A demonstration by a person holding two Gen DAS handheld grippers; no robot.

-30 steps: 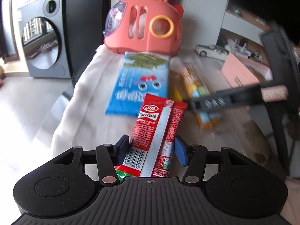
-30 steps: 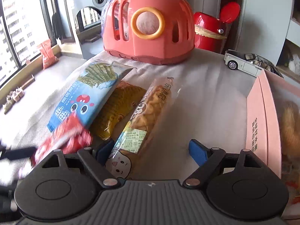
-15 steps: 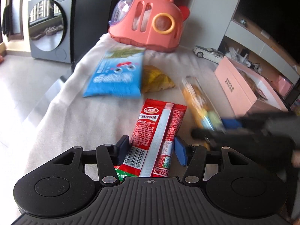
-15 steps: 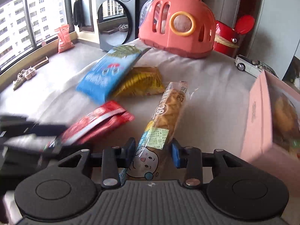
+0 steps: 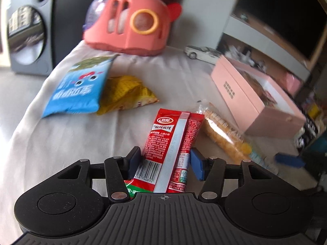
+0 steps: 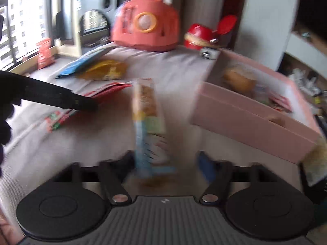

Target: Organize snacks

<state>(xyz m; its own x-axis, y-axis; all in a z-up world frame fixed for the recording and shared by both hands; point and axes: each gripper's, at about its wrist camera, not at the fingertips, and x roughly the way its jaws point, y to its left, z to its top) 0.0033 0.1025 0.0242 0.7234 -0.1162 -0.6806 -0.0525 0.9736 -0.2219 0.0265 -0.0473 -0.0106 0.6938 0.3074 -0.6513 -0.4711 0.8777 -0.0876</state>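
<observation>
Gripping the red snack packet (image 5: pixel 170 143) between its blue pads, the left hand-held gripper (image 5: pixel 166 160) holds the packet's lower end, barcode side up, with the upper end pointing forward over the surface (image 5: pixel 61 143). The right-wrist view shows the same packet (image 6: pixel 98 98) low over the cloth. Just beside it on the right lies the clear-wrapped biscuit pack (image 5: pixel 222 134), its near end reaching toward the right hand-held gripper (image 6: pixel 165 163). The right-wrist view is heavily blurred; the biscuit pack (image 6: pixel 146 110) sits between that gripper's fingers, which appear spaced wider than the pack, but whether they press on it cannot be told.

Farther back on the left side, a blue snack bag (image 5: pixel 79 87) overlaps a yellow snack bag (image 5: pixel 126 94); both lie flat on the cloth. On the right stands a pink box (image 5: pixel 255 102), open at the top in the right-wrist view, with several snacks inside it (image 6: pixel 239 79). At the far end of the surface stand a coral pet carrier (image 5: pixel 130 24) with an orange handle and a white toy car (image 5: pixel 202 52) near the box's far corner. A red container (image 6: pixel 202 34) sits beside the carrier.
</observation>
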